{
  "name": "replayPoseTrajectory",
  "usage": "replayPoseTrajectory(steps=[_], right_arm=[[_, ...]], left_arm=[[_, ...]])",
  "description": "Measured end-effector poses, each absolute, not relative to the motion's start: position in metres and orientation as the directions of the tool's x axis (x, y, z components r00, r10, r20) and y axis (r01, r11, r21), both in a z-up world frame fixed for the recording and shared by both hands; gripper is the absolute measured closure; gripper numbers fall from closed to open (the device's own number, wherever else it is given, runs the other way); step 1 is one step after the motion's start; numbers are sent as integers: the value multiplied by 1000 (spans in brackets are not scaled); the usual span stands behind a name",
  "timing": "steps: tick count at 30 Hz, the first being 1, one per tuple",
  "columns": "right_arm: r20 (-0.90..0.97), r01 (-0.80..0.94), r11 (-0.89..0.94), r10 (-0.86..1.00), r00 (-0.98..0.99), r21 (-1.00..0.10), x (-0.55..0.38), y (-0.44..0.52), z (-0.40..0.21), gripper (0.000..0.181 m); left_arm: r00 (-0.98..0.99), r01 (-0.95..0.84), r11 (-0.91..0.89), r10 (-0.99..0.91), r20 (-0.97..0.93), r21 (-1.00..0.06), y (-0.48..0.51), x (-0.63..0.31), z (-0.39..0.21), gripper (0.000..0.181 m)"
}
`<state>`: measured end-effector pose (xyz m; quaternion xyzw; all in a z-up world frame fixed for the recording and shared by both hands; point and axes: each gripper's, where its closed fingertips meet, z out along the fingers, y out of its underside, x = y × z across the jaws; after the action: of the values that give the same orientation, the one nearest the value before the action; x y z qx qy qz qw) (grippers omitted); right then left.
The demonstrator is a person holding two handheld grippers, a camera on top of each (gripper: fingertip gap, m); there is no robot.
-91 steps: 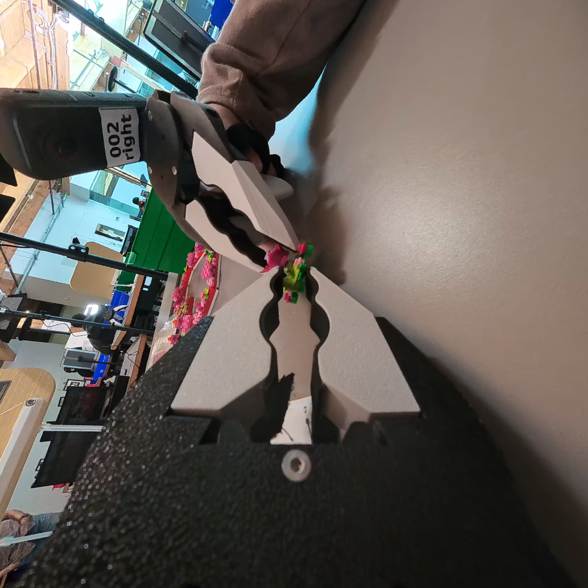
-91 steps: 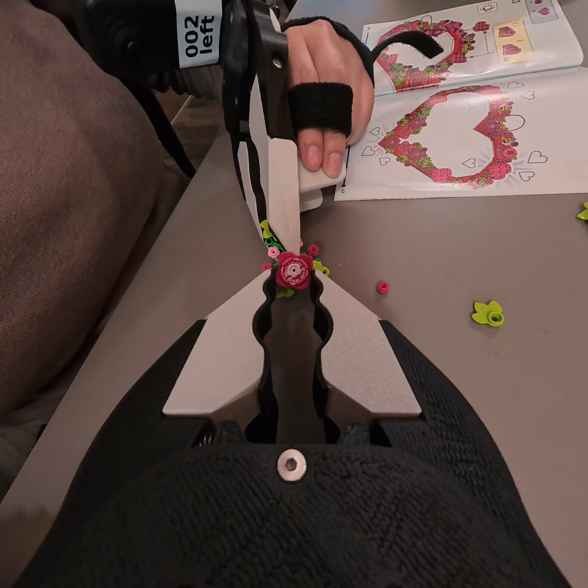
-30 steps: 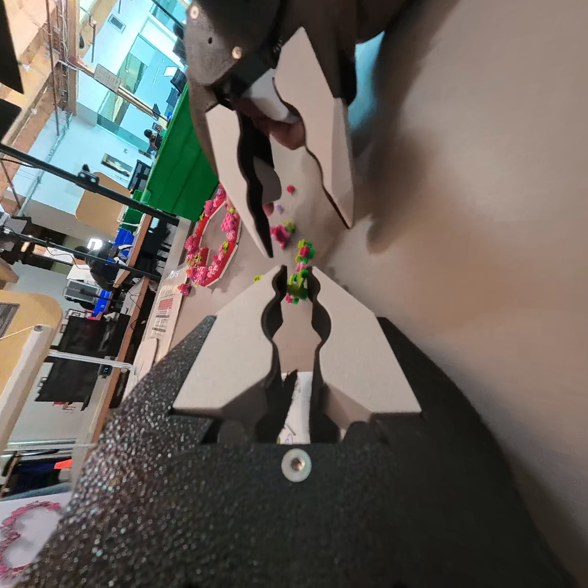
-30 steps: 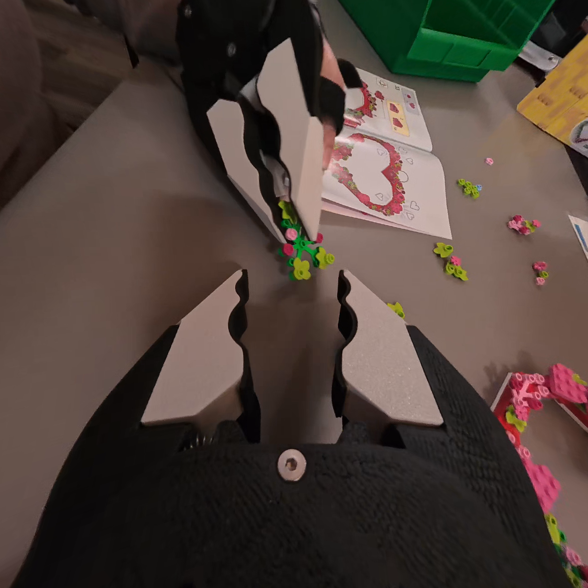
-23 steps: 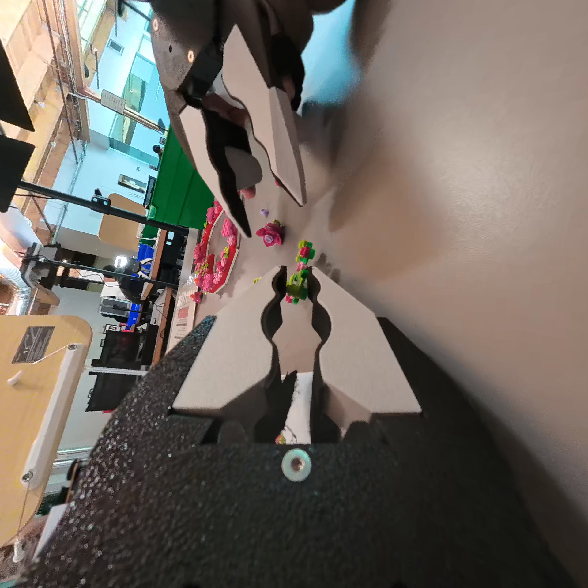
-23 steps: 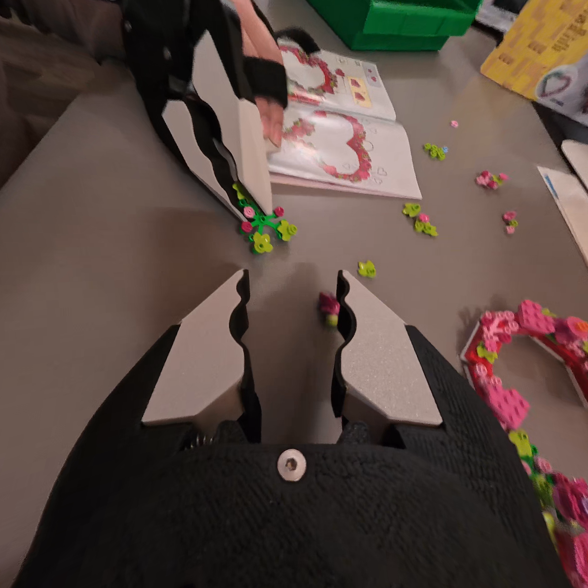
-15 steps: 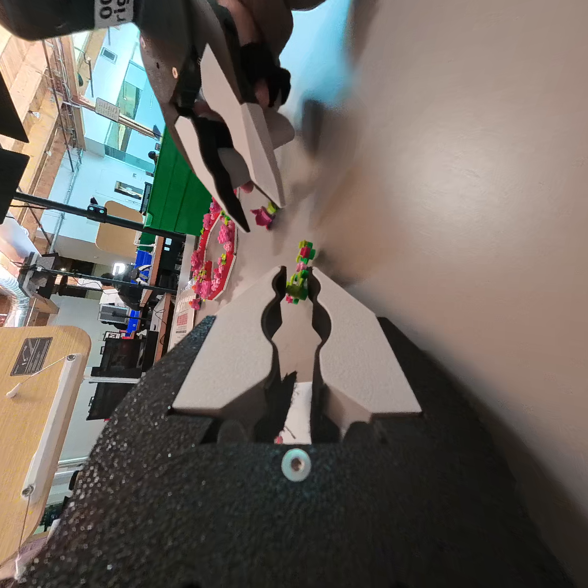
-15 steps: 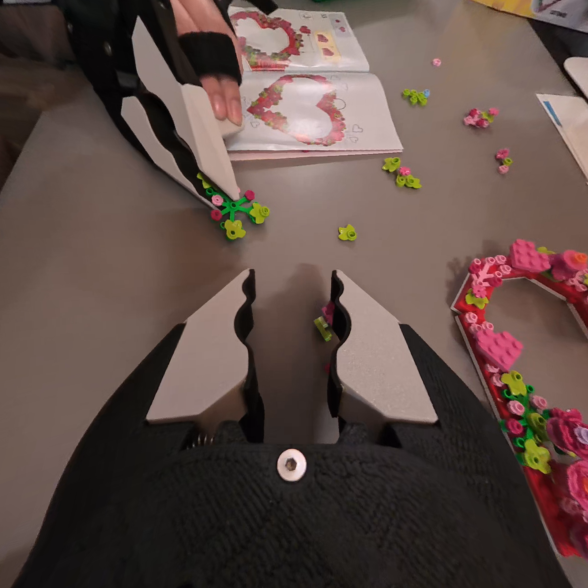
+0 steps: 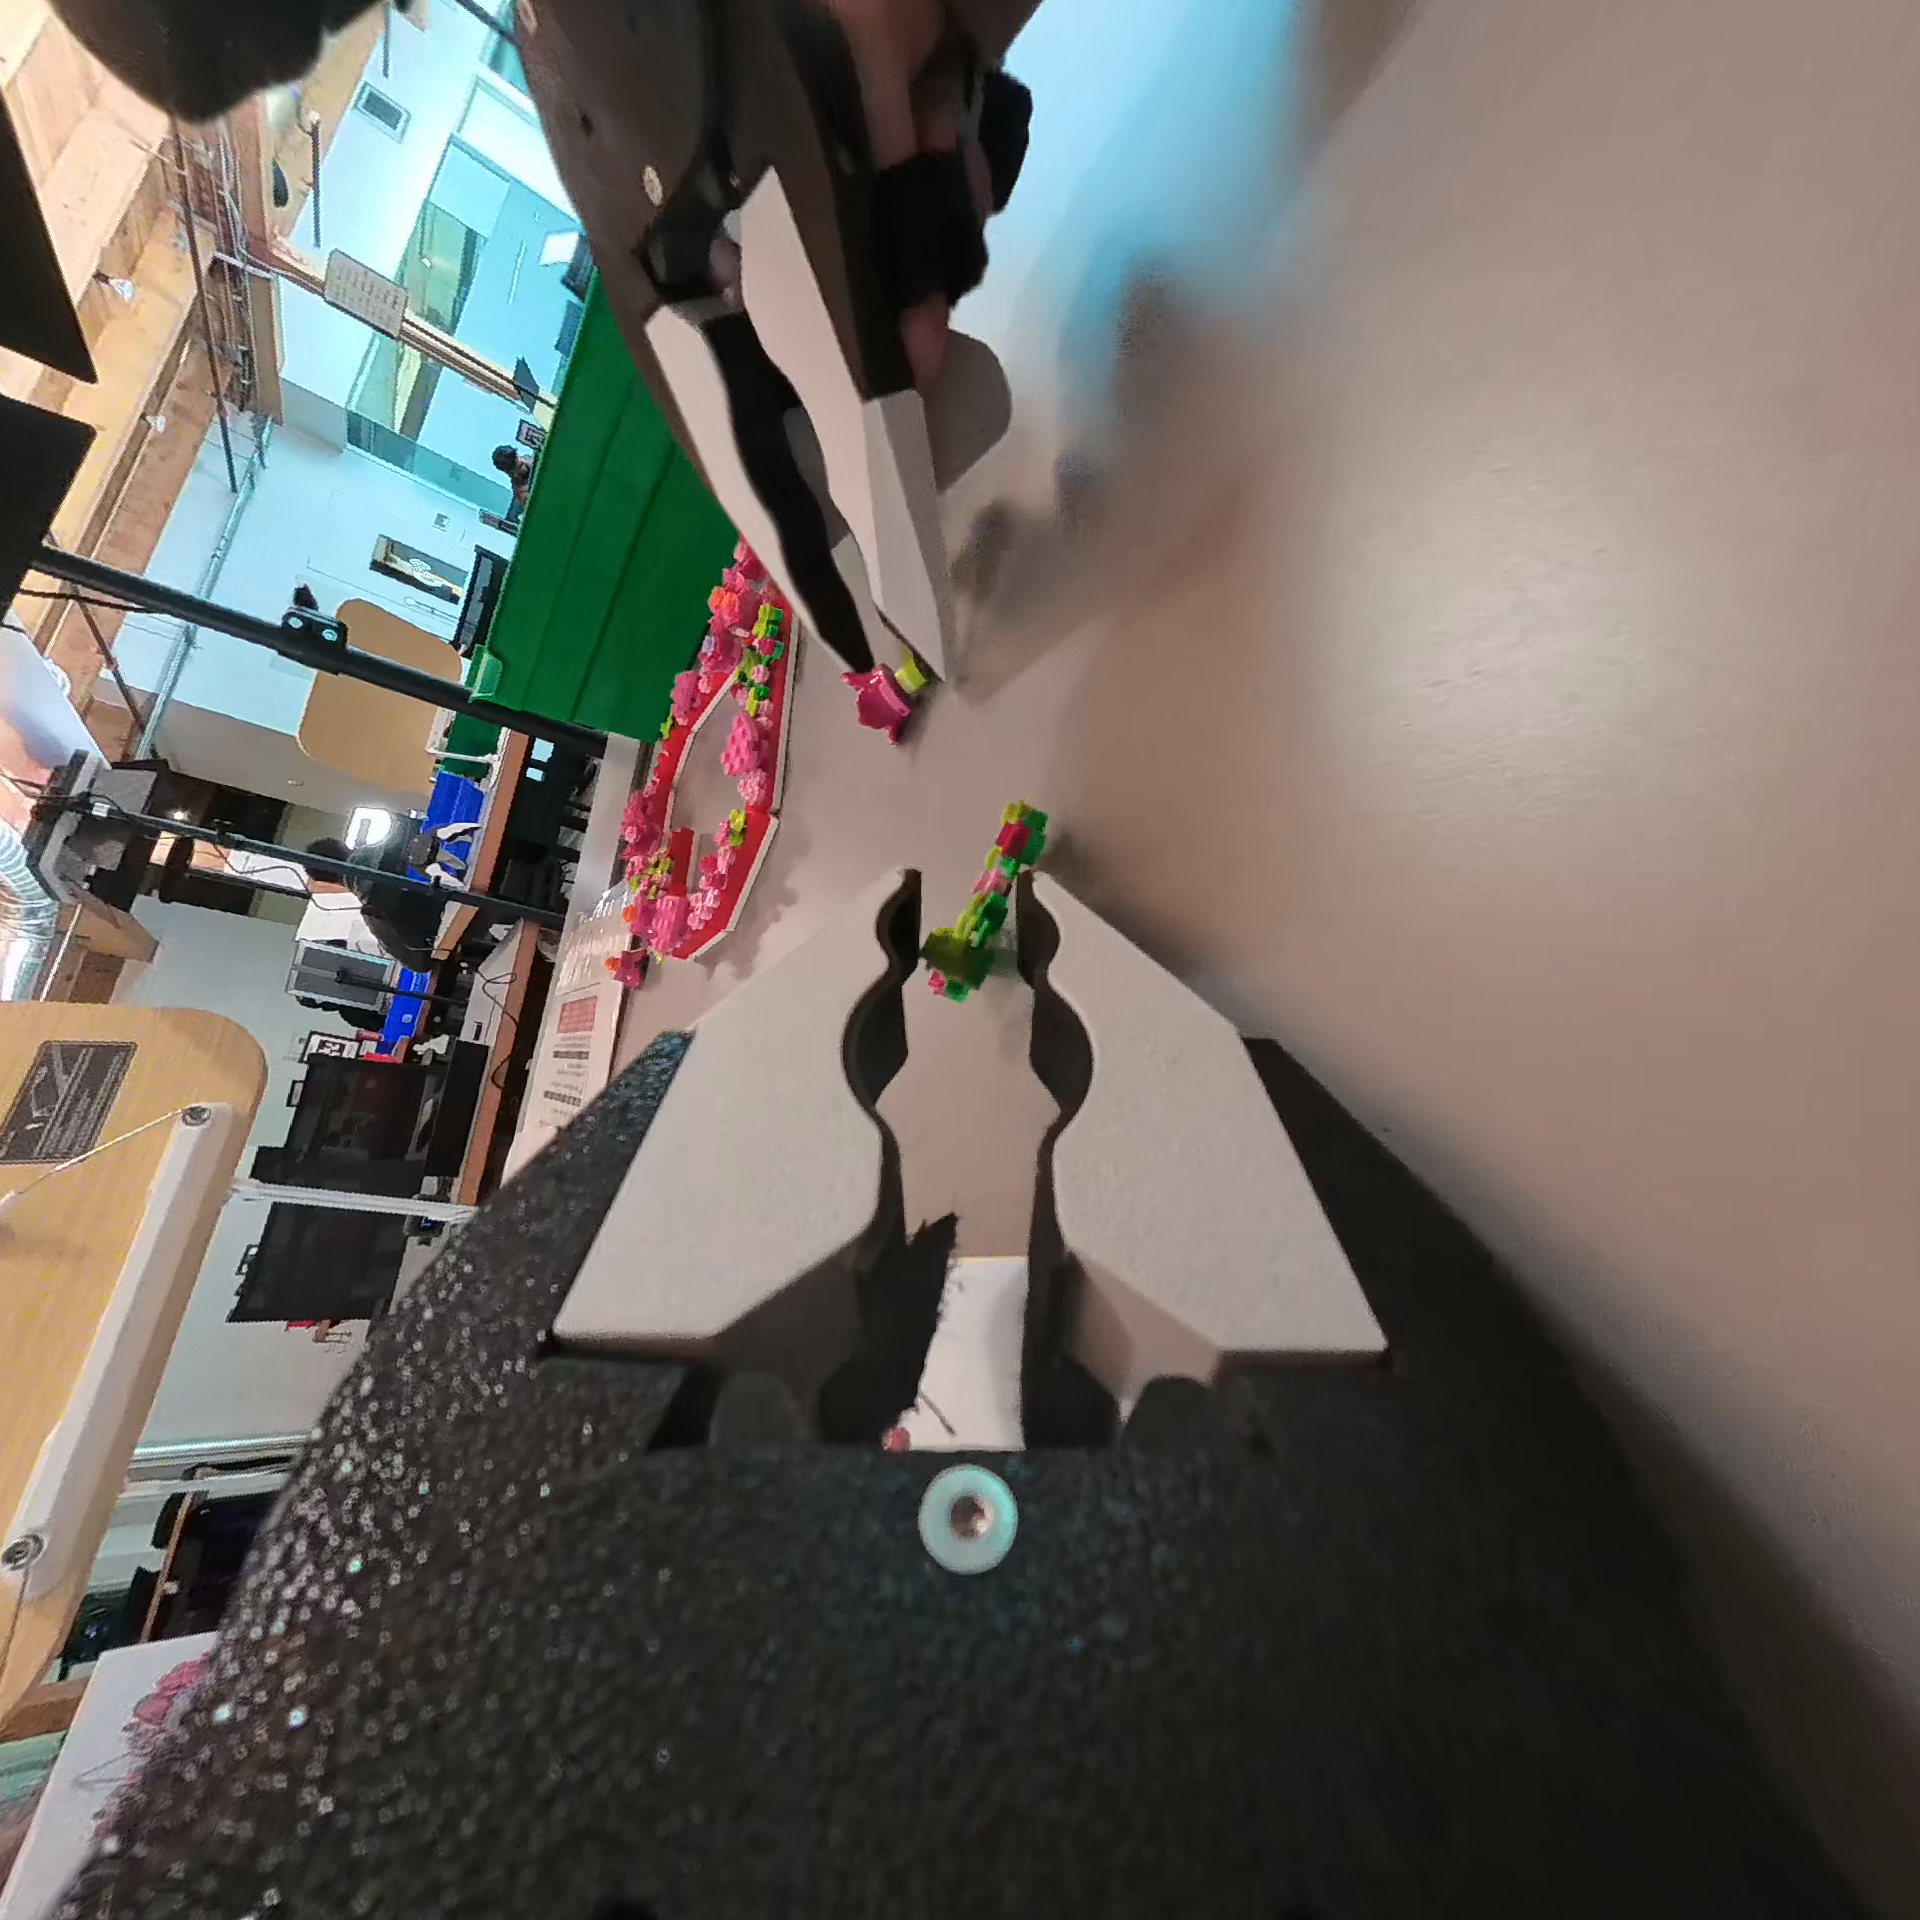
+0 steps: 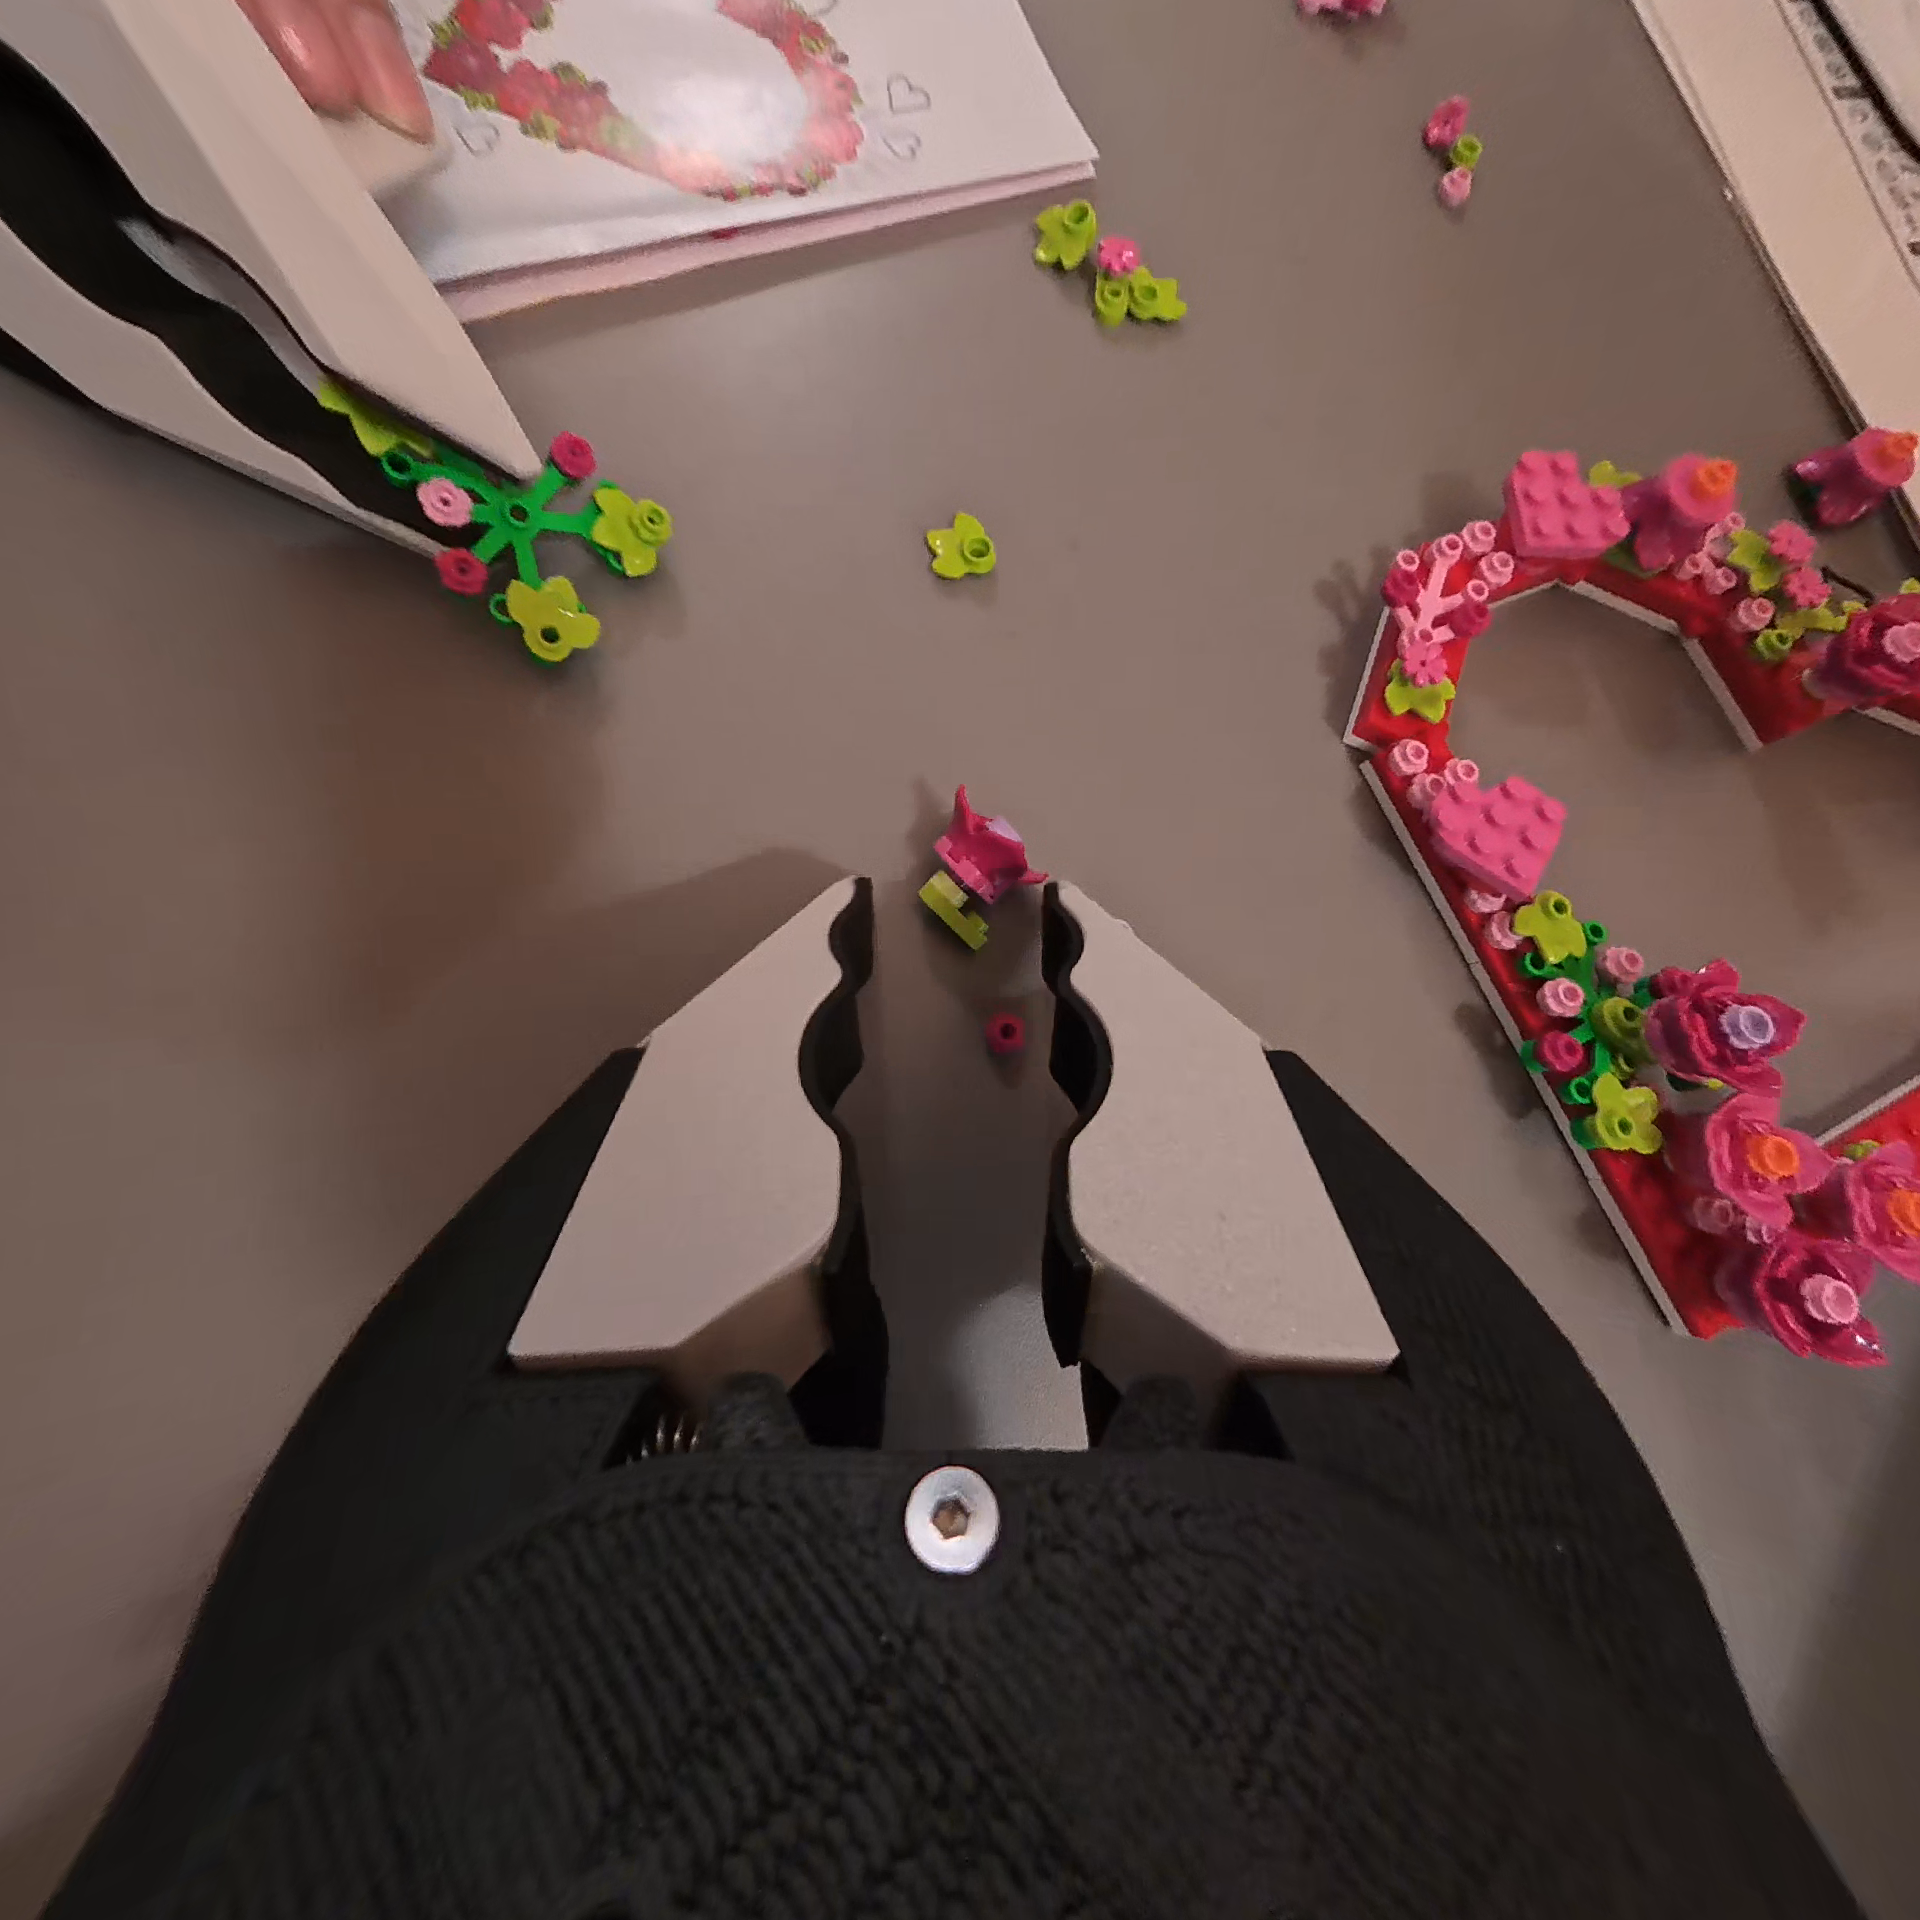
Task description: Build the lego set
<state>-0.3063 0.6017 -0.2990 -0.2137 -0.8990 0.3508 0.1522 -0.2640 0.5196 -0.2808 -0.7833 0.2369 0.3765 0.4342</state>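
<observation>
On the grey table [image 10: 312, 852], the left gripper [image 10: 473, 509] is clamped on a green leaf sprig [image 10: 520, 520]; the right gripper [image 10: 951, 894], jaws apart, frames a magenta rose [image 10: 982, 836] lying left of the red heart frame [image 10: 1455, 862]; an open booklet [image 10: 727, 156] lies beyond the sprig.

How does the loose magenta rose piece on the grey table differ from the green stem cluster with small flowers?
The magenta rose piece lies tipped on its side, free, in front of the open right tool; the green stem cluster lies flat, pinched by the left tool. The rose is compact; the cluster spreads in branches. Both rest on the grey table.
</observation>
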Motion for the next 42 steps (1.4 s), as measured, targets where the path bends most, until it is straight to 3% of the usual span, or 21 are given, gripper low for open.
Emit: replayPoseTrajectory(steps=[1,3,7,12,16,18,23,28,36,42], right_arm=[[127,272,662,489,-863,-699,-307,601,-300,155],[138,266,662,492,-860,-701,-309,602,-300,168],[115,229,615,467,-877,-755,-307,595,-292,169],[-85,219,334,373,-924,-917,-292,565,-253,169],[-210,236,103,215,-954,-966,-274,547,-222,169],[-250,250,-8,118,-961,-968,-264,542,-207,169],[-294,301,-194,-64,-954,-934,-245,540,-177,169],[-361,413,-300,-216,-907,-860,-234,544,-158,170],[-419,579,-391,-422,-804,-716,-224,550,-136,170],[-427,623,-406,-476,-769,-668,-224,552,-132,170]], left_arm=[[604,-697,-511,-42,-796,-503,519,-264,-281,165],[602,-697,-513,-40,-797,-501,520,-264,-280,164],[612,-686,-515,-26,-790,-515,519,-265,-279,161],[673,-647,-491,-7,-740,-584,518,-264,-274,148],[776,-561,-457,1,-631,-691,515,-260,-269,124],[814,-506,-432,47,-580,-746,514,-263,-259,122],[883,-389,-219,189,-430,-895,532,-244,-200,136],[769,-535,-191,293,-568,-823,545,-239,-179,152],[714,-607,-107,360,-600,-787,555,-228,-157,176],[694,-626,-63,409,-592,-777,556,-224,-146,170]])
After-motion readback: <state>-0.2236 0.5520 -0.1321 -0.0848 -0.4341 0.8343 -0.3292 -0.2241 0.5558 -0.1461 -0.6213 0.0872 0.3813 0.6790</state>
